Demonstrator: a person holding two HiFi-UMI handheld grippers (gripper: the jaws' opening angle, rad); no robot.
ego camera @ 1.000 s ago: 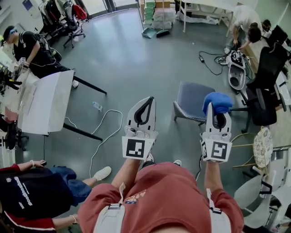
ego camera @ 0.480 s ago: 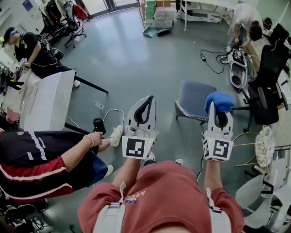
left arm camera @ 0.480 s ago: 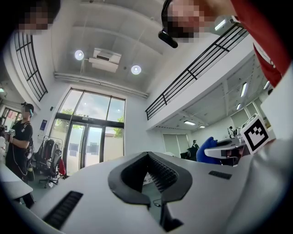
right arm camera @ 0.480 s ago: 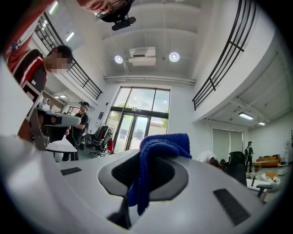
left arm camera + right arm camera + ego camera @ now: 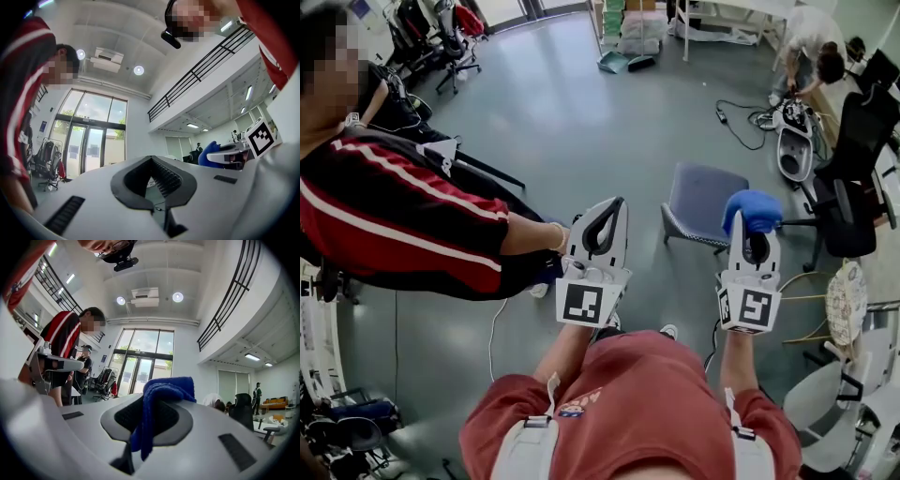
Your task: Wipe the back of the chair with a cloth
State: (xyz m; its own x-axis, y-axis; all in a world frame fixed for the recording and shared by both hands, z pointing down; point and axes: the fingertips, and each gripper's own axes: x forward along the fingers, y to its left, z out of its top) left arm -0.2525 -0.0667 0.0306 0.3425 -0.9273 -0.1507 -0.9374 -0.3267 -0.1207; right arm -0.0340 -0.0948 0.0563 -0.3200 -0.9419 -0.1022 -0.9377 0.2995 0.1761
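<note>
A chair with a blue-grey seat (image 5: 701,199) stands on the grey floor ahead, between the two grippers and nearer the right one. My right gripper (image 5: 750,223) is held upright in the air, shut on a bunched blue cloth (image 5: 751,209). In the right gripper view the cloth (image 5: 161,401) hangs over the jaw tips of the right gripper (image 5: 150,405) and hides them. To the chair's left, my left gripper (image 5: 610,206) also points up, shut and with nothing in it; the left gripper view shows the left gripper (image 5: 151,160) against ceiling and windows. Neither gripper touches the chair.
A person in a red and black jacket (image 5: 403,216) fills the left, a forearm almost at my left gripper. A black office chair (image 5: 851,173), a white machine (image 5: 793,141) and floor cables (image 5: 733,120) are at the right. A round woven stool (image 5: 842,302) stands near right.
The person in the red and black jacket has risen and moved right, now hiding the white table and reaching close to my left gripper. Both grippers have hardly moved.
</note>
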